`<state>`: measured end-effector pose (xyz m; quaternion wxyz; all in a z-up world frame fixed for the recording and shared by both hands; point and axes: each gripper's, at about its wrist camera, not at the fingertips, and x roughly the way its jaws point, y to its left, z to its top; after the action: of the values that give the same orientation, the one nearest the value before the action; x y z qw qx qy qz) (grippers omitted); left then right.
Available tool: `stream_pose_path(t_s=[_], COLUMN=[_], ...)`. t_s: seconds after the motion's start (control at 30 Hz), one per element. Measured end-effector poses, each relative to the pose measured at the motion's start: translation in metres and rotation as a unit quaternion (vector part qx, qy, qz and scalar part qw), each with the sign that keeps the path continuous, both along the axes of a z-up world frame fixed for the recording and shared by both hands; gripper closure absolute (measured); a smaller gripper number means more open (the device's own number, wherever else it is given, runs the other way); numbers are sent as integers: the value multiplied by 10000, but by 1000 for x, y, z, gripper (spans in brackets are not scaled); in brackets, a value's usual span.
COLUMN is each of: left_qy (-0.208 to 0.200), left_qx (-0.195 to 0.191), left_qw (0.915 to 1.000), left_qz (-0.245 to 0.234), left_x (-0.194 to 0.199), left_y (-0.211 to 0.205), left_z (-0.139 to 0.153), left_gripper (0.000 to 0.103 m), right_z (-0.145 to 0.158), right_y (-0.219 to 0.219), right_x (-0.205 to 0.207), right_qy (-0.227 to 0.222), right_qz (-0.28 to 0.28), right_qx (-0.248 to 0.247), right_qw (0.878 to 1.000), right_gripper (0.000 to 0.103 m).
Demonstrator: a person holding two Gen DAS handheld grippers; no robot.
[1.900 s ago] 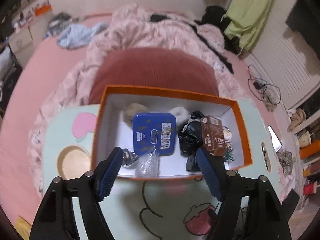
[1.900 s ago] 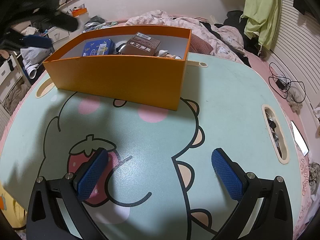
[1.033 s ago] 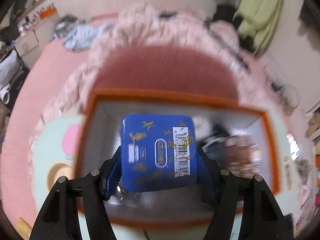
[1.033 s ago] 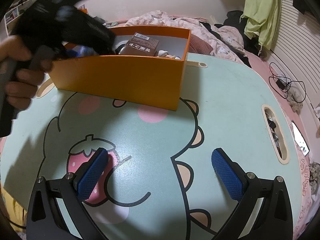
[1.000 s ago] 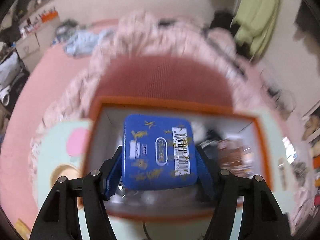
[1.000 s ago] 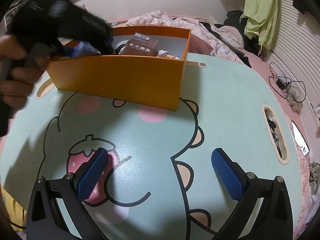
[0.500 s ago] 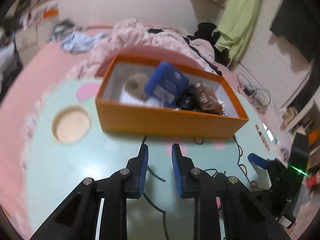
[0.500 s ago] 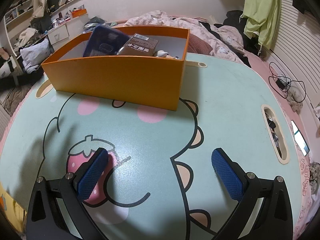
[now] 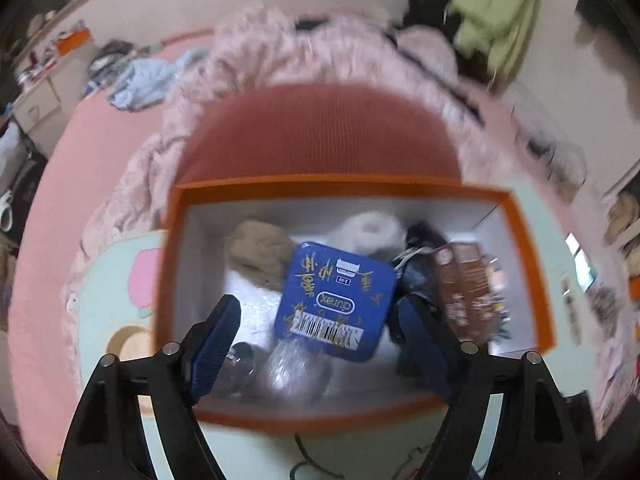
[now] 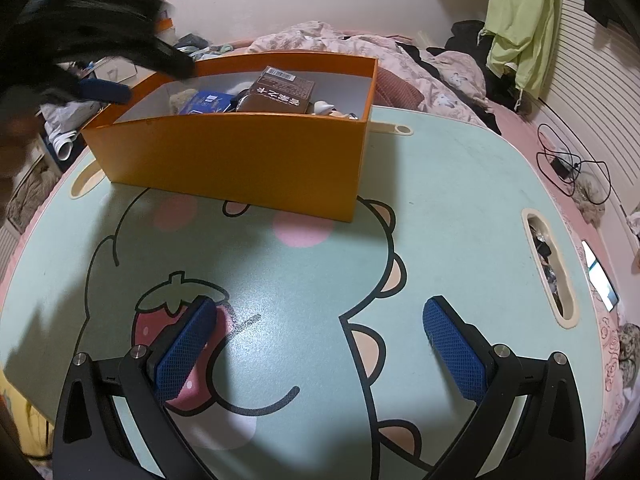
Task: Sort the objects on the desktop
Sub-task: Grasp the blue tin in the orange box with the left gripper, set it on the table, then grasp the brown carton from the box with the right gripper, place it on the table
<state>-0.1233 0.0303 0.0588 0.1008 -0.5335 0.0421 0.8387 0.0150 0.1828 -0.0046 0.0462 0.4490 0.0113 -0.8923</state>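
1. Behind the tabletop: bed (image 9: 48,184) with pink sheet, a rumpled pink quilt (image 9: 304,52) and a red cushion (image 9: 320,132) pressed against the far side of the box.
2. Tabletop (image 10: 440,208), pale green with a cartoon animal and strawberry print; cup recess at one end, slot at the other.
3. Orange box (image 10: 240,160), open-topped, white inside, standing on the tabletop's far half.
4. Left gripper (image 9: 316,332), held over the box and pointing steeply down into it; jaws opening, the pads on either side of the blue tin and clear of it.
5. Right gripper (image 10: 320,344), low over the strawberry print, well apart from the box; jaws wide apart, nothing between them.
6. Blue tin (image 9: 336,304), square, barcode sticker on its face, lying tilted on the items in the box.
7. Brown carton (image 9: 464,288), in the box just right of the tin.
8. Tan fluffy item (image 9: 260,252) and white fluffy item (image 9: 372,232), against the box's far wall.
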Motion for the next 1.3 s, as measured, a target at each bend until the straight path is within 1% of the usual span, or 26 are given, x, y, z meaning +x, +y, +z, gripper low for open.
stream_pose_path(t_s=[0.13, 0.17, 0.2, 0.23, 0.27, 0.37, 0.43, 0.53, 0.57, 0.6, 0.67, 0.73, 0.77, 0.83, 0.87, 0.93, 1.0, 1.03, 1.1, 1.17, 1.23, 1.27, 1.3], left_qy=[-493, -623, -421, -351, -295, -161, 100, 607, 873, 1044, 1390, 1476, 1475, 1386, 1236, 969, 795, 755, 768, 903, 947, 960, 984], left_qx=[-262, -244, -332, -415, -397, -8, 194, 641, 851, 962, 1151, 1231, 1262, 1380, 1407, 1347, 1176, 1110, 1049, 994, 917, 891, 850], left_qw=[9983, 9977, 9985, 9985, 9987, 9994, 9994, 9960, 9925, 9899, 9836, 9813, 9809, 9806, 9822, 9860, 9898, 9909, 9915, 9908, 9909, 9911, 9914], left_qz=[-143, -94, -80, -99, -154, -321, -272, -123, -65, -41, -25, -68, -87, -134, -162, -157, -106, -67, 28, 148, 260, 225, 172], left_x=[-12, -14, -13, -11, -9, -1, 5, 19, 30, 36, 62, 75, 86, 103, 112, 122, 130, 131, 134, 137, 141, 145, 149], left_y=[6, 5, 5, 6, 6, 2, -5, -21, -30, -35, -45, -53, -55, -58, -58, -59, -50, -47, -44, -41, -39, -38, -38], left_z=[-30, -38, -38, -38, -37, -31, -16, 20, 40, 54, 79, 89, 89, 77, 62, 34, 4, -8, -22, -27, -27, -26, -27], left_gripper=[25, 29, 34, 35, 36, 36, 37, 37, 37, 37, 37, 37, 37, 37, 37, 37, 37, 37, 36, 36, 23, 14, 10], right_z=[0, 0, 0, -1, -1, -1, -1, -1, -1, -1, -1, -1, -1, -1, -1, -1, -1, -1, -1, -1, -1, -1, -1], right_y=[-1, -1, -2, -1, -1, 0, 0, 0, 0, 0, 0, 0, 0, 0, 0, 0, 0, 0, 0, 0, 0, 0, 0], right_x=[0, 0, 0, 0, 0, -2, -2, -2, -2, -2, -2, -1, -2, -1, -1, -1, -1, -1, -1, -1, -1, -1, -1], right_qy=[0, 1, 0, 1, -7, -1, -1, -2, -3, -4, -4, -4, -5, -5, -5, -7, -8, -5, -8, -8, -9, -9, -9], right_qz=[0, -1, -1, -4, 2, -5, -5, -7, -8, -8, -9, -10, -12, -12, -11, -12, -14, -13, -14, -14, -16, -18, -23], right_qx=[-2, -1, -1, -1, 3, -11, -13, -13, -14, -17, -15, -14, -13, -15, -14, -16, -12, -15, -16, -17, -17, -17, -19], right_qw=[10000, 10000, 10000, 10000, 10000, 10000, 10000, 10000, 10000, 10000, 10000, 10000, 10000, 10000, 10000, 10000, 10000, 10000, 10000, 10000, 10000, 10000, 10000], right_gripper=[0, 0, 0, 0, 0, 0, 0, 0, 0, 0, 0, 0, 0, 0, 0, 0, 0, 0, 0, 0, 0, 0, 0])
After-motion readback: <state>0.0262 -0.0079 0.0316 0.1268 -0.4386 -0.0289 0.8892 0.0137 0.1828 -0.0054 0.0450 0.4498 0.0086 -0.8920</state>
